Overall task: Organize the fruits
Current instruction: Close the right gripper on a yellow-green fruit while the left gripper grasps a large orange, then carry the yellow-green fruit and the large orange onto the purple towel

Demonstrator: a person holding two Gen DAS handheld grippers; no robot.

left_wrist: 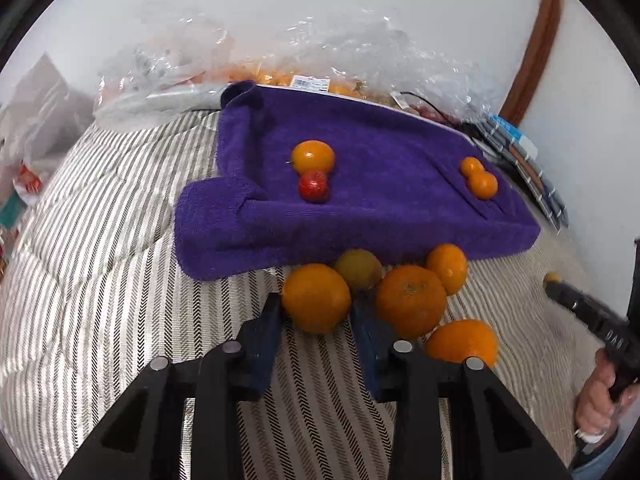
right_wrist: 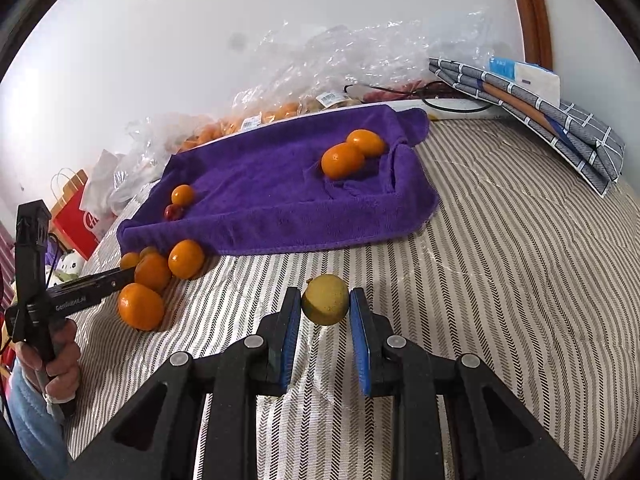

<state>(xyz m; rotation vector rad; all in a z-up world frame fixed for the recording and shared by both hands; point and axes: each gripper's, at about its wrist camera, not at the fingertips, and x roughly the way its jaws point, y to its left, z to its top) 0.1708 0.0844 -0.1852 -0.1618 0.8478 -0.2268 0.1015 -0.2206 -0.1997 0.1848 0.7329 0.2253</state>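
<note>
My left gripper [left_wrist: 316, 305] is shut on an orange [left_wrist: 316, 298], its pads touching both sides, at the front of a pile of several oranges [left_wrist: 411, 300] below the purple towel [left_wrist: 380, 208]. One duller yellow-green fruit [left_wrist: 358, 268] lies behind it. On the towel an orange [left_wrist: 313, 157] sits beside a small red fruit [left_wrist: 314, 186], and two small oranges [left_wrist: 478, 178] rest at the right. My right gripper [right_wrist: 325, 309] is shut on a yellow-green citrus fruit [right_wrist: 325, 299] over the striped bedcover [right_wrist: 500, 280], right of the pile [right_wrist: 152, 276].
Clear plastic bags of fruit [left_wrist: 320, 60] lie along the wall behind the towel. A folded chequered cloth [right_wrist: 540, 112] sits at the back right, and a red paper bag [right_wrist: 76, 220] at the left. A person's hand [right_wrist: 60, 360] grips the left tool's handle.
</note>
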